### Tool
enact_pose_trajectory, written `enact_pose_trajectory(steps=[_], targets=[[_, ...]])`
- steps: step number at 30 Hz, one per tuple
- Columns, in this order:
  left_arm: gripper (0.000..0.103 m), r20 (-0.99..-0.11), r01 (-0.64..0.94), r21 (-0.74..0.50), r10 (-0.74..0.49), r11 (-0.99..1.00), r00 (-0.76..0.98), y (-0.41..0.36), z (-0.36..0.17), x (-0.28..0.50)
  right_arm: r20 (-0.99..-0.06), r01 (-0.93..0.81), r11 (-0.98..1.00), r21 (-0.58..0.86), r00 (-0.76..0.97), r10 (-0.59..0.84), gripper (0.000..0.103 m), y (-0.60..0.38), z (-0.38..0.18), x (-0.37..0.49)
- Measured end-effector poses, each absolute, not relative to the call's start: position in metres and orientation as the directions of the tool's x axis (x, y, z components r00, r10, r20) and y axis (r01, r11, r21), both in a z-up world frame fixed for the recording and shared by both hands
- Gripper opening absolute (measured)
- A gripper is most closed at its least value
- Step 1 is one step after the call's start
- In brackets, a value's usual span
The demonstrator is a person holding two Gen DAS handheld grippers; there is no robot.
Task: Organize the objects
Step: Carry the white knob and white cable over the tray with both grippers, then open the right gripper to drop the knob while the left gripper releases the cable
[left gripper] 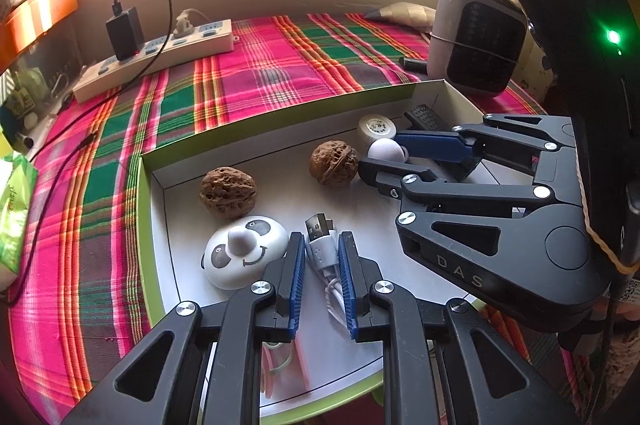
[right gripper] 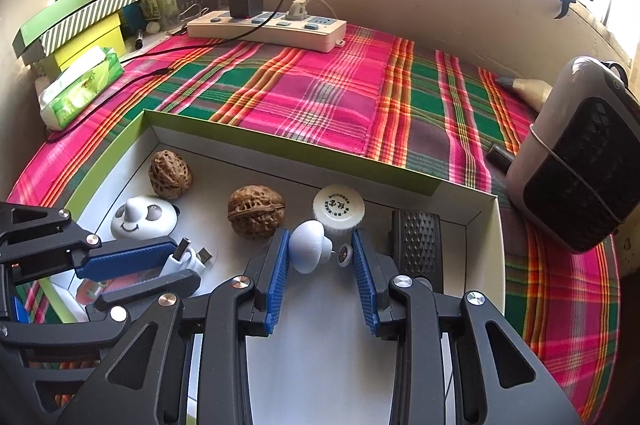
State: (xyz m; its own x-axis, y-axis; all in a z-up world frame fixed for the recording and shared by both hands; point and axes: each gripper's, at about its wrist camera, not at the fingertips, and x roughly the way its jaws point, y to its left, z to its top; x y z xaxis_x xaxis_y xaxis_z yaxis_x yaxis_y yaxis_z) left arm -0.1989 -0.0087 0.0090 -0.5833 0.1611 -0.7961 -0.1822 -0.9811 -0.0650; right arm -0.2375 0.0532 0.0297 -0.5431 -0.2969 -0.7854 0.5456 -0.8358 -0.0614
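Observation:
A shallow white tray with a green rim (left gripper: 248,109) (right gripper: 280,141) lies on the plaid cloth. In it are two walnuts (left gripper: 227,191) (left gripper: 334,163), a panda-face piece (left gripper: 244,251) (right gripper: 142,217), a white round cap (left gripper: 375,129) (right gripper: 338,209), a black ridged piece (right gripper: 418,245) and a white mushroom-shaped piece (right gripper: 308,251). My left gripper (left gripper: 322,243) (right gripper: 176,267) is shut on a coiled white USB cable (left gripper: 322,255). My right gripper (right gripper: 320,243) (left gripper: 384,151) is open around the mushroom-shaped piece, pads close to both sides.
A power strip (right gripper: 266,25) with a black charger stands at the back. A small heater (right gripper: 576,153) sits right of the tray. A green tissue pack (right gripper: 80,87) and stacked green boxes (right gripper: 80,21) are at the left.

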Motion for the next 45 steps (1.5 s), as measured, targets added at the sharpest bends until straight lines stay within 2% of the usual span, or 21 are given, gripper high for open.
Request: enact_pose_trajectory(steps=[8,16,18,21,24,45], targets=[[0.017,-0.797,-0.182,-0.062,0.158,-0.981,-0.583,-0.008,0.009,-0.199,-0.782,0.546,-0.836,-0.061,-0.546,-0.299,0.033,0.053,0.030,-0.237],[0.024,-0.796,-0.188,-0.064,0.164,-0.980,-0.582,-0.006,0.008,-0.199,-0.783,0.546,-0.836,-0.058,-0.544,-0.301,0.034,0.053,0.029,-0.237],[0.026,-0.797,-0.184,-0.062,0.159,-0.981,-0.583,-0.006,0.009,-0.198,-0.784,0.546,-0.836,-0.056,-0.543,-0.302,0.035,0.054,0.029,-0.237],[0.029,-0.797,-0.185,-0.060,0.158,-0.981,-0.583,-0.005,0.009,-0.198,-0.783,0.548,-0.835,-0.046,-0.539,-0.310,0.044,0.055,0.030,-0.236],[0.030,-0.798,-0.182,-0.063,0.159,-0.981,-0.581,-0.006,0.009,-0.198,-0.780,0.545,-0.837,-0.050,-0.545,-0.308,0.046,0.055,0.031,-0.234],[0.032,-0.783,-0.162,-0.065,0.151,-0.985,-0.603,-0.013,0.021,-0.180,-0.748,0.515,-0.857,-0.012,-0.574,-0.334,0.046,0.065,0.049,-0.220]])
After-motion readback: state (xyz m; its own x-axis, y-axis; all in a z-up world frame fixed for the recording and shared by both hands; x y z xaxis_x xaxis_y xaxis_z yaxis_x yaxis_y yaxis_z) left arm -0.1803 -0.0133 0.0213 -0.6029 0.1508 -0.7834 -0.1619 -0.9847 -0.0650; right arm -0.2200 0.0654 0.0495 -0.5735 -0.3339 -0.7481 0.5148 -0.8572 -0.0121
